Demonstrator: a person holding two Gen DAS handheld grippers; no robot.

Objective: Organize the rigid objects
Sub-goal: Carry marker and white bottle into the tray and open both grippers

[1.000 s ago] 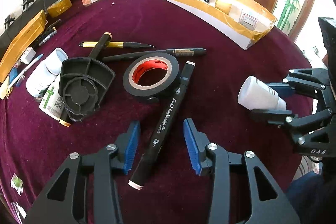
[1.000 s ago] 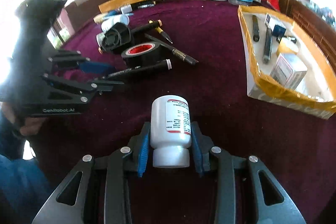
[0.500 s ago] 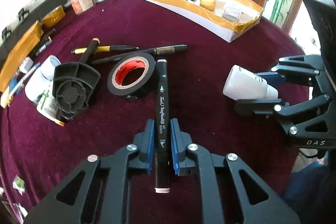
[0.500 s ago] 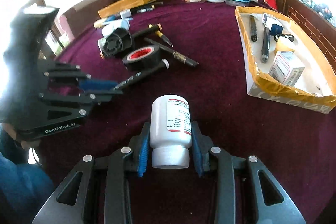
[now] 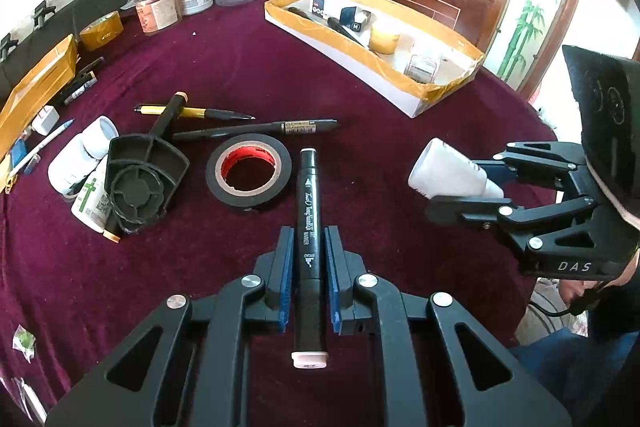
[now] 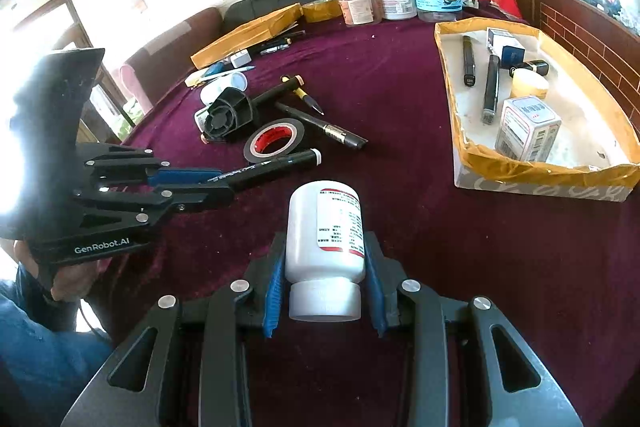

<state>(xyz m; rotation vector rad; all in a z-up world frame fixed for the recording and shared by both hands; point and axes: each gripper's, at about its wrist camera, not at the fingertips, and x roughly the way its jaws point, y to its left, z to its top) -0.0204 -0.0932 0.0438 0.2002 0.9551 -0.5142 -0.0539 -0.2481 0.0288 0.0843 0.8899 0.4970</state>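
Left wrist view: my left gripper (image 5: pixel 308 263), wide open a second ago, is now clamped on the black marker (image 5: pixel 308 211) and lifts it off the counter (image 5: pixel 240 67). My right gripper (image 6: pixel 324 283) grips the white bottle (image 6: pixel 324 227); both can go to the tray (image 6: pixel 540 163).

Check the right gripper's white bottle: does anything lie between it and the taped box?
Nothing visible does. In the right wrist view, bare cloth runs from the white bottle, held in the right gripper, to the taped box; the clutter lies left.
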